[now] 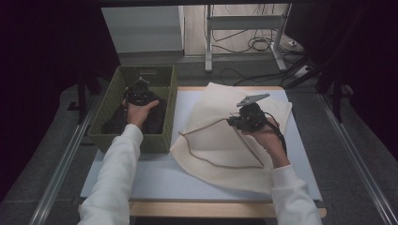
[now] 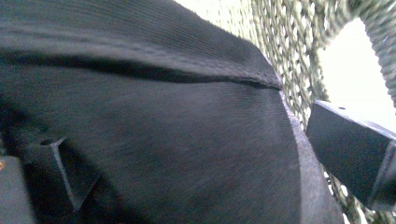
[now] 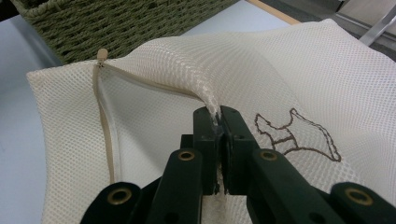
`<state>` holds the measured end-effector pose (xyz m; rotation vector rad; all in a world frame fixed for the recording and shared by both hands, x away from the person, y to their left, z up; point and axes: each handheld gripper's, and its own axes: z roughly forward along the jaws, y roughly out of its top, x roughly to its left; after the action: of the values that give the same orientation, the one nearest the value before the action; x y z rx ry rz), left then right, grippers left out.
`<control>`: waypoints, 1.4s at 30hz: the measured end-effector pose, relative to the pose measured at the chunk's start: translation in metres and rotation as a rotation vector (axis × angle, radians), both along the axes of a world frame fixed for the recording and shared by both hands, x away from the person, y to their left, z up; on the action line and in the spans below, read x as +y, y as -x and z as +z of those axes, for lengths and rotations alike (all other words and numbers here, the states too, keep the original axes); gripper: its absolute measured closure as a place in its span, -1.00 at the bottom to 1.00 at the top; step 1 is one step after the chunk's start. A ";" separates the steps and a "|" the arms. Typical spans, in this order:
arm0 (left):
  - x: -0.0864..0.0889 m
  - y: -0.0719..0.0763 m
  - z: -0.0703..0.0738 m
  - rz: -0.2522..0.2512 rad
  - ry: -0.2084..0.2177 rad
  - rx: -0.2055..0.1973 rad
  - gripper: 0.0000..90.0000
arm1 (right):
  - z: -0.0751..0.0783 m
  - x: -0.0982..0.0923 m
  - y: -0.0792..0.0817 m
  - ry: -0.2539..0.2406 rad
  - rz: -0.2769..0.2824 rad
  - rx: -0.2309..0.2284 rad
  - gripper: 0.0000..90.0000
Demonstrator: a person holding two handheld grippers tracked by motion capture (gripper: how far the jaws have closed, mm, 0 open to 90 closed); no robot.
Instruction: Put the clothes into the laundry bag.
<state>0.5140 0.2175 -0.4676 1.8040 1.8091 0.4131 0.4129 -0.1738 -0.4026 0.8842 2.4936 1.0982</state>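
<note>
Right tool is clamped on a pinched fold of the cream mesh laundry bag, lifting its top layer w/ the zip edge open; the bag lies on the pale blue worktop, right of centre. Left tool is down inside the green woven basket at the worktop's left, jaws apart around dark folded fabric, w/ the basket wall just behind.
</note>
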 end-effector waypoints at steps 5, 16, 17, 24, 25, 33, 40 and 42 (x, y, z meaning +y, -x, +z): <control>-0.001 -0.006 -0.012 0.002 -0.021 0.050 -0.83 | 0.001 -0.002 0.000 -0.003 -0.002 -0.001 0.90; 0.000 -0.004 -0.006 0.026 -0.112 0.006 -0.10 | 0.000 -0.002 0.000 -0.002 -0.005 -0.002 0.90; -0.001 -0.003 -0.005 0.030 -0.124 -0.002 -0.07 | 0.000 -0.002 0.000 -0.003 -0.004 -0.002 0.89; 0.002 0.000 0.000 0.001 -0.133 -0.024 0.30 | 0.000 -0.002 0.000 -0.003 -0.002 0.000 0.89; 0.002 0.000 0.000 -0.014 -0.129 -0.021 0.38 | -0.001 -0.002 -0.001 -0.005 -0.002 0.002 0.89; 0.009 0.001 0.003 -0.053 -0.128 -0.029 0.50 | -0.001 -0.003 -0.001 -0.006 -0.004 0.005 0.89; 0.014 0.007 0.010 -0.084 -0.160 -0.071 0.54 | -0.001 -0.004 -0.001 -0.008 -0.003 0.004 0.89; 0.018 0.010 0.012 -0.088 -0.145 -0.090 0.54 | -0.001 -0.004 -0.002 -0.012 -0.007 0.005 0.89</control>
<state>0.5038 0.2353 -0.4552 1.9223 1.6699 0.5953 0.4148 -0.1780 -0.4035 0.8990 2.4886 1.1110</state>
